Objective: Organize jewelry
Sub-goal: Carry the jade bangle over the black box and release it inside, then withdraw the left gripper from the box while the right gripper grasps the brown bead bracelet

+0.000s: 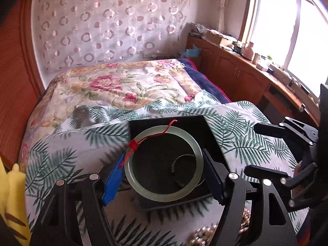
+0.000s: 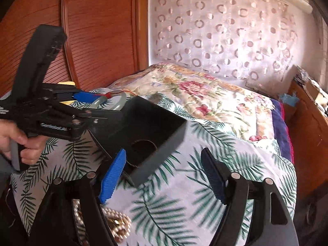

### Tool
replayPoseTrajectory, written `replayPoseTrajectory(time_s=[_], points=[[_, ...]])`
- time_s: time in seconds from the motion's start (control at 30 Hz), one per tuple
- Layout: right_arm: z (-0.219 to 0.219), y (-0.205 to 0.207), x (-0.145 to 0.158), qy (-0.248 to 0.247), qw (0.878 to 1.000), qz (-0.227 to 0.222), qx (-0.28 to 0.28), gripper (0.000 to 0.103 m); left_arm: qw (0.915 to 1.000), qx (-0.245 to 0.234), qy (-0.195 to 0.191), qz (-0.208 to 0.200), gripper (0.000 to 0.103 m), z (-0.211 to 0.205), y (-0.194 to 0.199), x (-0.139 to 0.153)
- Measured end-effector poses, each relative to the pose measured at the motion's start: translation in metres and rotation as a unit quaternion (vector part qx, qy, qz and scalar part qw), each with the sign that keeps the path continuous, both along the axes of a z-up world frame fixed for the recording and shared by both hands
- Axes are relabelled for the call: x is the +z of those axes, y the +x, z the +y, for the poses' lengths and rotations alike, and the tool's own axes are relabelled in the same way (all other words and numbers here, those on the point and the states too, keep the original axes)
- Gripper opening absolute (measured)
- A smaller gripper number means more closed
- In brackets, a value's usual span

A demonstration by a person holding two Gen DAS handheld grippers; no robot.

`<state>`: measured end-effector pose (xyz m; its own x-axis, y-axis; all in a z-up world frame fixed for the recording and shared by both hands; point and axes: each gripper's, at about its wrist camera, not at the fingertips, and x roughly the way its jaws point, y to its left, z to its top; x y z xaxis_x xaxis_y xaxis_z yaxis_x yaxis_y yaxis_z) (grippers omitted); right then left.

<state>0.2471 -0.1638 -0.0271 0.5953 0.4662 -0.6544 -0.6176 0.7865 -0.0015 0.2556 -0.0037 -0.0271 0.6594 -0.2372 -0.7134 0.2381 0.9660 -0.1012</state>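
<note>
The pale green bangle (image 1: 164, 164), with a red string (image 1: 147, 141) tied on it, is clamped between the fingers of the left gripper (image 1: 164, 176) above the black box (image 1: 176, 125). The right gripper (image 2: 164, 178) stands apart, holding nothing, over the palm-leaf cloth (image 2: 205, 143). No writing can be read.

left wrist: close, downward — right wrist: leftward — shared: black box (image 1: 188, 123) (image 2: 155, 119)

Blown-out window (image 1: 287, 26) glare — soft daylight, fisheye-bent edges, slight blur.
</note>
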Motion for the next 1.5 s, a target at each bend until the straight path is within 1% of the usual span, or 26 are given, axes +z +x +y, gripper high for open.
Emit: replayPoseTrajectory(time_s=[0.2,0.43,0.53,0.63,0.7,0.9,1.0,1.07,1.13,1.17,1.2,1.27,1.33,1.43,1.5], points=[[-0.023,-0.006,-0.005,0.006,1.000,0.000,-0.013,0.078,0.9987,-0.012,0.043,0.025,0.069,-0.031,0.012,-0.015],[-0.029,-0.015,-0.005,0.014,1.000,0.000,-0.016,0.078,0.9953,-0.014,0.078,0.057,0.069,-0.042,0.021,-0.031],[-0.029,-0.019,-0.003,0.016,1.000,-0.001,-0.015,0.078,0.9942,-0.015,0.085,0.063,0.069,-0.042,0.020,-0.037],[-0.029,-0.020,-0.002,0.015,1.000,-0.002,-0.015,0.078,0.9943,-0.015,0.084,0.063,0.069,-0.042,0.020,-0.038],[-0.030,-0.020,-0.002,0.015,1.000,-0.001,-0.015,0.078,0.9947,-0.013,0.083,0.058,0.078,-0.041,0.018,-0.038],[-0.037,-0.031,-0.001,0.018,1.000,-0.003,-0.020,0.078,0.9962,-0.014,0.077,0.040,0.079,-0.038,0.007,-0.029],[-0.042,-0.042,-0.002,0.024,1.000,0.000,-0.018,0.078,0.9975,-0.009,0.069,0.017,0.081,-0.032,-0.010,-0.020],[-0.043,-0.053,-0.006,0.029,1.000,0.005,-0.008,0.073,0.9981,-0.003,0.061,-0.002,0.083,-0.026,-0.026,-0.014],[-0.041,-0.064,-0.012,0.027,1.000,0.015,0.001,0.064,0.9983,-0.001,0.056,-0.018,0.085,-0.021,-0.042,-0.010],[-0.040,-0.069,-0.016,0.022,1.000,0.019,0.004,0.061,0.9982,0.001,0.054,-0.026,0.087,-0.017,-0.052,-0.008],[-0.037,-0.073,-0.018,0.020,1.000,0.022,0.007,0.057,0.9982,0.003,0.051,-0.030,0.092,-0.015,-0.058,-0.007],[-0.032,-0.085,-0.026,0.013,0.999,0.032,0.016,0.052,0.9980,0.011,0.039,-0.049,0.096,-0.007,-0.078,-0.006],[-0.027,-0.094,-0.032,0.009,0.999,0.038,0.024,0.045,0.9976,0.019,0.030,-0.059,0.096,0.001,-0.095,-0.009],[-0.023,-0.108,-0.042,0.002,0.998,0.049,0.033,0.041,0.9977,0.028,0.022,-0.058,0.096,0.009,-0.115,-0.016],[-0.021,-0.116,-0.046,-0.003,0.998,0.056,0.036,0.040,0.9976,0.033,0.018,-0.058,0.096,0.013,-0.128,-0.021]])
